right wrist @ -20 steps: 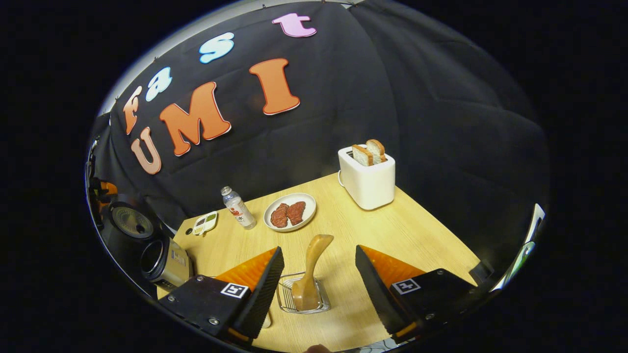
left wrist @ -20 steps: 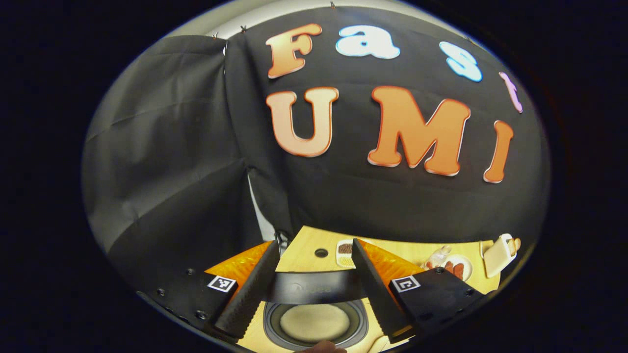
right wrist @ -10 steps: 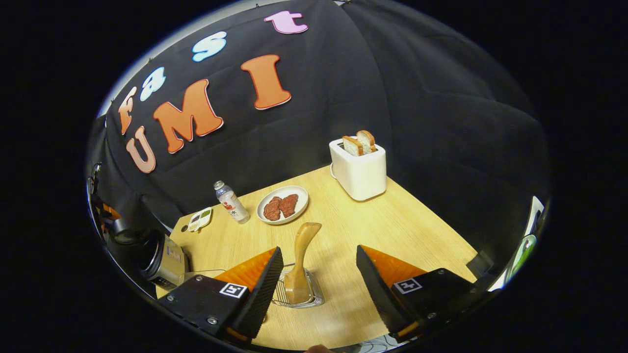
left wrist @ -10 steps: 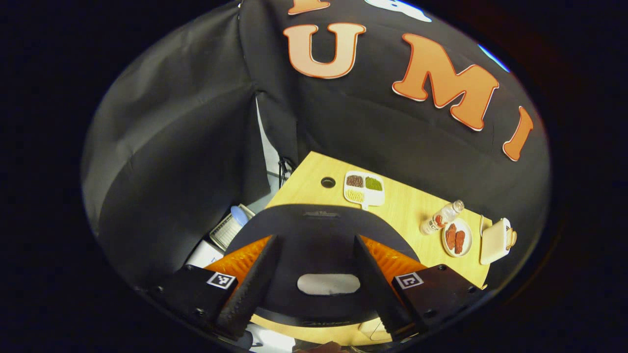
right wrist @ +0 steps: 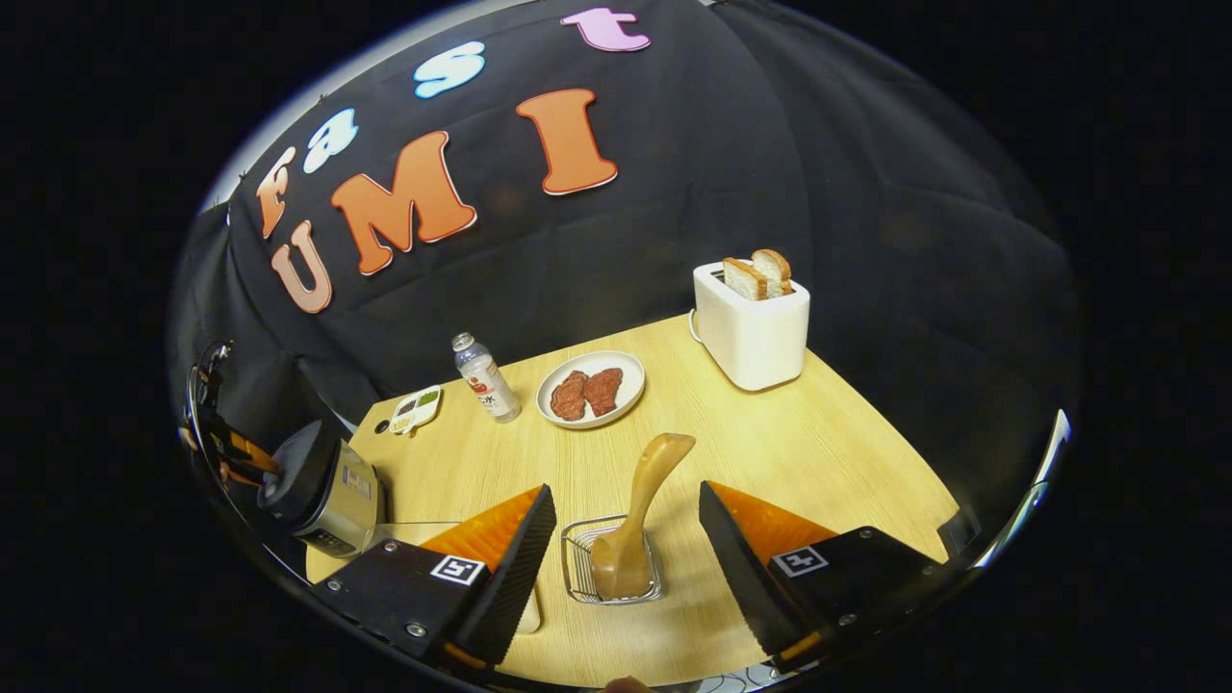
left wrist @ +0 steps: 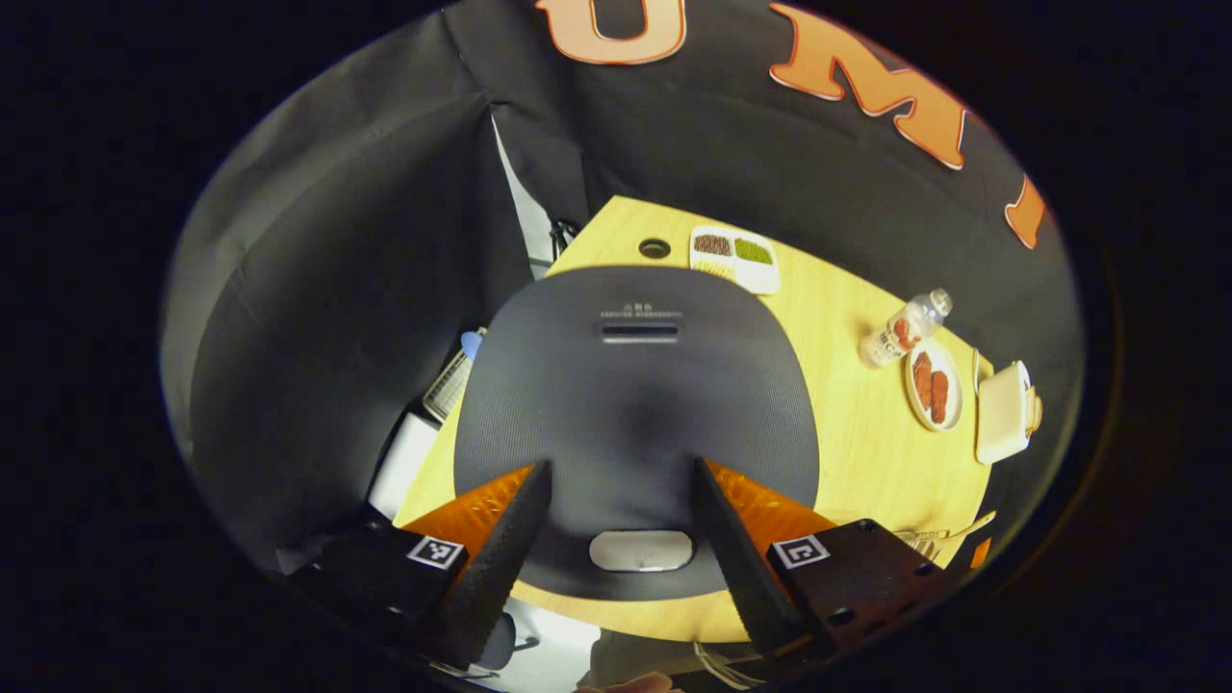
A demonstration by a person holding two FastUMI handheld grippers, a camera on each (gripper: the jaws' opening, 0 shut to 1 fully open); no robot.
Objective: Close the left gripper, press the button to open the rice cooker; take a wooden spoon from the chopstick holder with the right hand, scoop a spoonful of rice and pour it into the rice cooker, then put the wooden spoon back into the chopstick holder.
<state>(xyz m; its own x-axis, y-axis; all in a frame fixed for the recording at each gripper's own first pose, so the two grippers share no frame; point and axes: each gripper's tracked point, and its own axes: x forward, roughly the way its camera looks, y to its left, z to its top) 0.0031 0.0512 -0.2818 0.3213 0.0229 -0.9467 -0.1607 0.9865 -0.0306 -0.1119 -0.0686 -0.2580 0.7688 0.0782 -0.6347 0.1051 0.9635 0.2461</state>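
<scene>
Left claw (left wrist: pixel 621 539): fingers spread, empty, above closed rice cooker (left wrist: pixel 635 404), button (left wrist: pixel 641 550) between them. Right claw (right wrist: pixel 626 549): open, empty, flanking wooden spoon (right wrist: pixel 640 510) in chopstick holder (right wrist: pixel 579 570) on counter (right wrist: pixel 808 452).

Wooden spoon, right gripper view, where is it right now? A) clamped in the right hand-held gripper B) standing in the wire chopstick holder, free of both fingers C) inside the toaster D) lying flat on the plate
B: the wooden spoon stands tilted in the wire chopstick holder, between the spread fingers of the right hand-held gripper, which do not touch it.
</scene>
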